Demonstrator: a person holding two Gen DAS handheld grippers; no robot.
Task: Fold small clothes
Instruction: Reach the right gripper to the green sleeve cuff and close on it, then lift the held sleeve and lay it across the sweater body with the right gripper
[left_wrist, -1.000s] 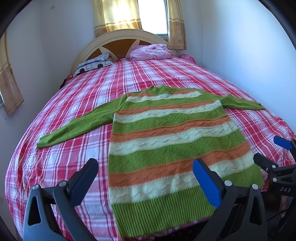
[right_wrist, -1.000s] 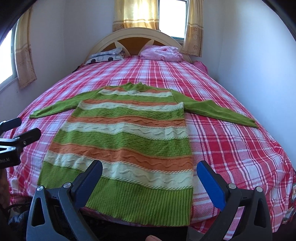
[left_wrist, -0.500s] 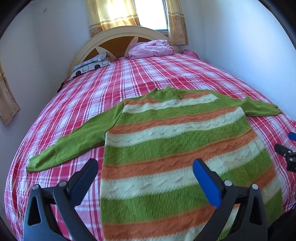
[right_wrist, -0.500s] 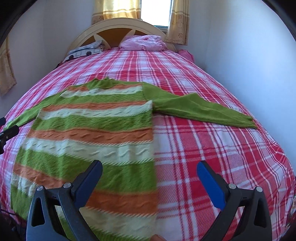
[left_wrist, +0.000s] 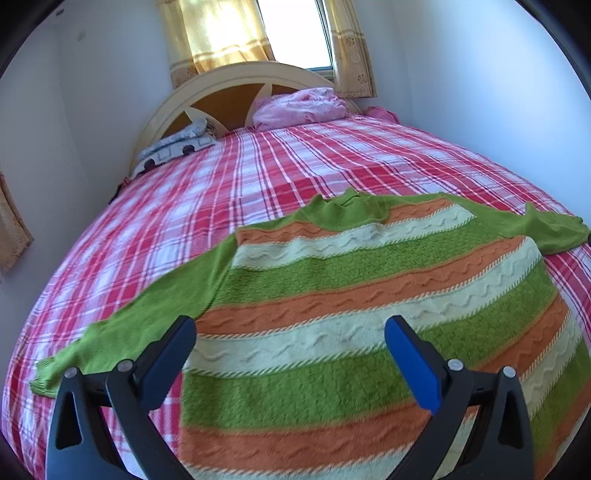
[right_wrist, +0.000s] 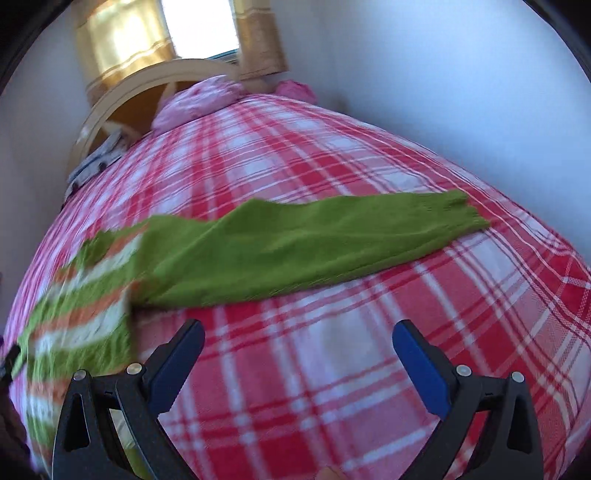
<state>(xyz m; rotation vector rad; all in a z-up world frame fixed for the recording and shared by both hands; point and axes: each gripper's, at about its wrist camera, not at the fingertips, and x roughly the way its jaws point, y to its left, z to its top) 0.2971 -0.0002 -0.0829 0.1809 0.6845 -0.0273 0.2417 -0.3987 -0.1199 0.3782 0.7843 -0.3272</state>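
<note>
A green, orange and cream striped sweater (left_wrist: 369, 295) lies flat on the red plaid bed (left_wrist: 295, 166), neck toward the headboard, sleeves spread. My left gripper (left_wrist: 290, 354) is open and empty, low over the sweater's body near its left side; the left sleeve (left_wrist: 147, 314) runs out to the left. My right gripper (right_wrist: 297, 350) is open and empty over bare bedspread, just short of the right sleeve (right_wrist: 314, 243), which stretches to the right. The sweater's body (right_wrist: 81, 295) shows blurred at the left of the right wrist view.
A pink pillow (left_wrist: 299, 107) and a folded grey patterned cloth (left_wrist: 173, 147) lie by the headboard (left_wrist: 236, 85). A wall (right_wrist: 461, 92) runs close along the bed's right side. A curtained window (left_wrist: 288, 29) is behind the headboard.
Both grippers moved forward over the bed from its foot. The left came in over the sweater's body; the right swung right toward the right sleeve. Both stayed open.
</note>
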